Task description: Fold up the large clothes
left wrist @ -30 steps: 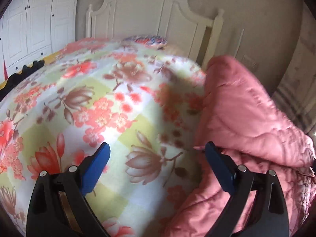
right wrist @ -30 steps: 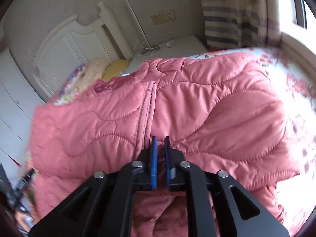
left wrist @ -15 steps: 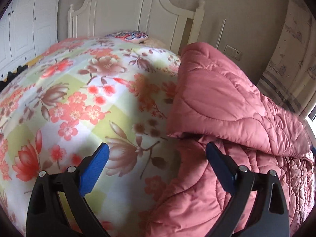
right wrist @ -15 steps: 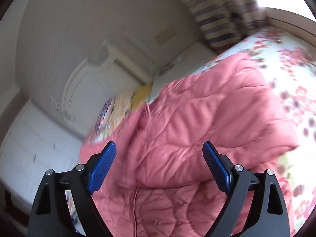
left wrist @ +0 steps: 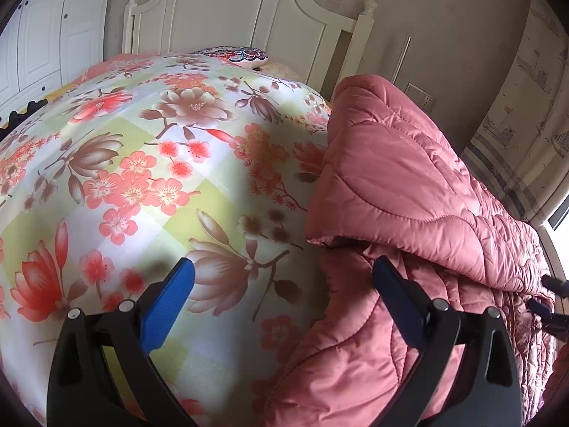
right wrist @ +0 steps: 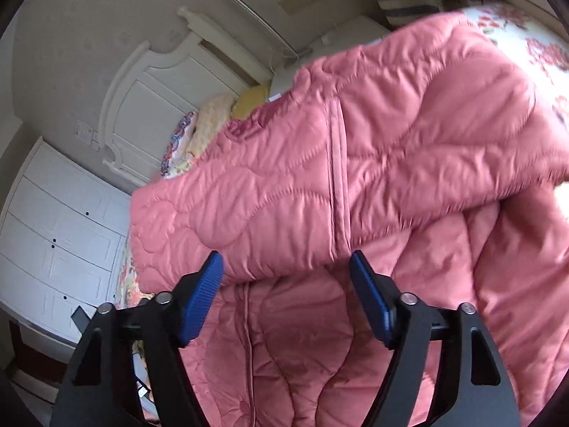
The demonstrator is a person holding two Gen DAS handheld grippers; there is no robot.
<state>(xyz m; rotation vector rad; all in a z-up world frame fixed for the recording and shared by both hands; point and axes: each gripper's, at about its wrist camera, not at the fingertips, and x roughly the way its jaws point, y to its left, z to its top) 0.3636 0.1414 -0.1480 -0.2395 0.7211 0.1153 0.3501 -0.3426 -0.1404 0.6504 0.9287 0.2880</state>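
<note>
Nearest us, we've got both jaws spread wide and holding nothing: the left hand-held gripper (left wrist: 281,284) hangs over the near-left edge of the pink quilted coat (left wrist: 409,185), and the right hand-held gripper (right wrist: 286,274) sits right at the coat's folded-over flap. The coat lies bunched on the floral bedspread (left wrist: 142,163), one half already flipped onto the other, so we'd say we're between folds. Next move probably calls for pinching the near hem and carrying it toward the headboard (left wrist: 231,10) beyond the coat.
</note>
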